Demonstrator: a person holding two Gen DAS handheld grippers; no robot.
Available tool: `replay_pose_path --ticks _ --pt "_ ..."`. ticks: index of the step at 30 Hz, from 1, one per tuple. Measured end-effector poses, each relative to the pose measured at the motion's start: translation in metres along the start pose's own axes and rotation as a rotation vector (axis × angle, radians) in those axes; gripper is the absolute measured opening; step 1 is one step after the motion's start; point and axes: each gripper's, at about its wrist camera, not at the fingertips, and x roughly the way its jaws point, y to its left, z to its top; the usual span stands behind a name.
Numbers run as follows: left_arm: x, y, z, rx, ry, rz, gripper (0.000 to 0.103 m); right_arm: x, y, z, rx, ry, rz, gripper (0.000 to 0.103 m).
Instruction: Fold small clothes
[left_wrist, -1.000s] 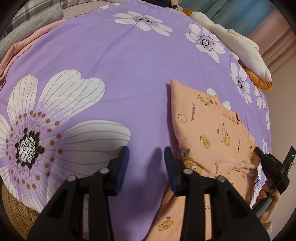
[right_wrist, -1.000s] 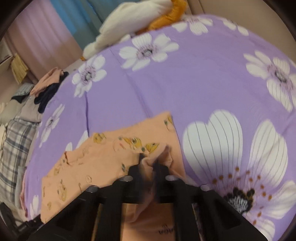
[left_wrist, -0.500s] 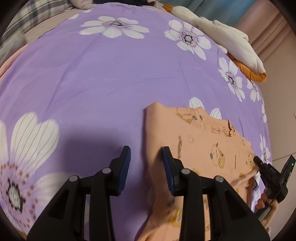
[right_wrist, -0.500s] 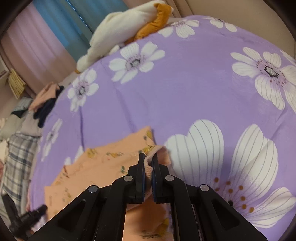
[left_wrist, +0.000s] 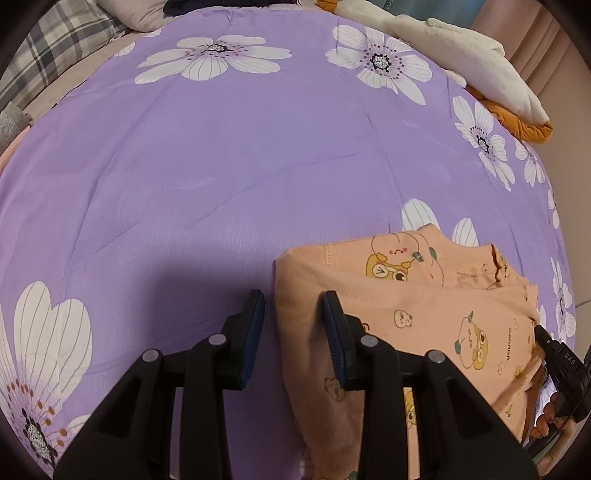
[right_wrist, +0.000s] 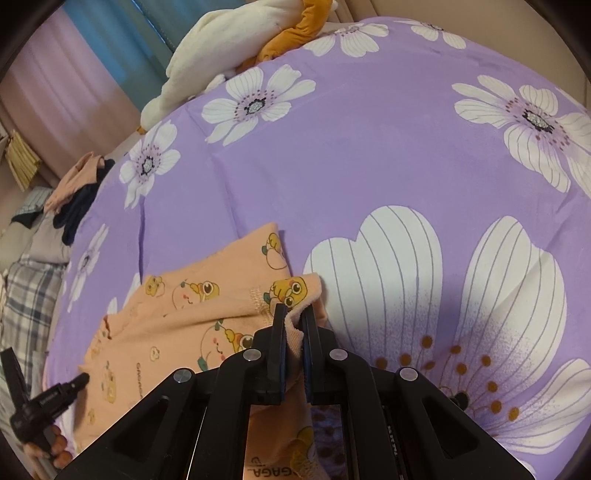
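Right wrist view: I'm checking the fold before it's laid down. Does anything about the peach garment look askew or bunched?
Yes. The right claw pinches a crumpled corner of the peach cartoon-print garment, so the fabric puckers there, and the folded-over layer sits crooked, its edges unaligned. The left claw is open, straddling the garment's edge on the purple floral bedsheet.

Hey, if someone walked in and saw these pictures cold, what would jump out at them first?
Probably the purple bedspread with big white flowers, filling both views. Next, the peach cartoon-print garment lying on it, one edge pinched in the shut right hand-held gripper. The left hand-held gripper is open, its fingers straddling the garment's other edge, and a cream and orange plush lies at the bed's far side.
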Motion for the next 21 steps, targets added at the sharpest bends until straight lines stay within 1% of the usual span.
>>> replay_pose_path --ticks 3,4,7,8,9,11,16,18,19,21 --pt "-0.009 0.001 -0.002 -0.016 0.016 -0.023 0.03 0.0 -0.001 0.0 0.0 0.0 -0.006 0.007" --pt "-0.015 0.002 -0.004 -0.029 0.007 -0.038 0.03 0.001 0.0 0.0 -0.001 0.001 -0.007 0.007" --pt "-0.038 0.006 -0.013 -0.078 -0.06 -0.073 0.03 0.002 0.0 0.0 -0.002 0.001 -0.011 0.006" --pt "-0.044 0.005 -0.017 -0.079 -0.071 -0.084 0.03 0.002 0.0 -0.001 -0.002 0.0 -0.012 0.006" --pt "-0.048 0.003 -0.022 -0.069 -0.068 -0.102 0.03 0.002 0.0 -0.001 -0.001 -0.001 -0.013 0.007" --pt "-0.05 -0.003 -0.033 -0.045 -0.038 -0.128 0.03 0.002 0.0 -0.003 0.002 -0.006 -0.014 0.006" --pt "-0.043 -0.014 -0.061 0.013 0.018 -0.1 0.03 0.0 0.0 -0.003 -0.007 -0.005 -0.023 0.006" --pt "-0.035 -0.014 -0.067 0.014 0.046 -0.1 0.031 -0.004 0.0 -0.004 -0.012 -0.004 -0.029 0.007" --pt "-0.033 -0.013 -0.069 0.011 0.046 -0.099 0.031 -0.006 0.0 -0.005 -0.011 -0.003 -0.031 0.007" --pt "-0.033 -0.012 -0.07 0.006 0.04 -0.097 0.033 -0.013 0.0 -0.006 -0.005 -0.001 -0.038 0.012"
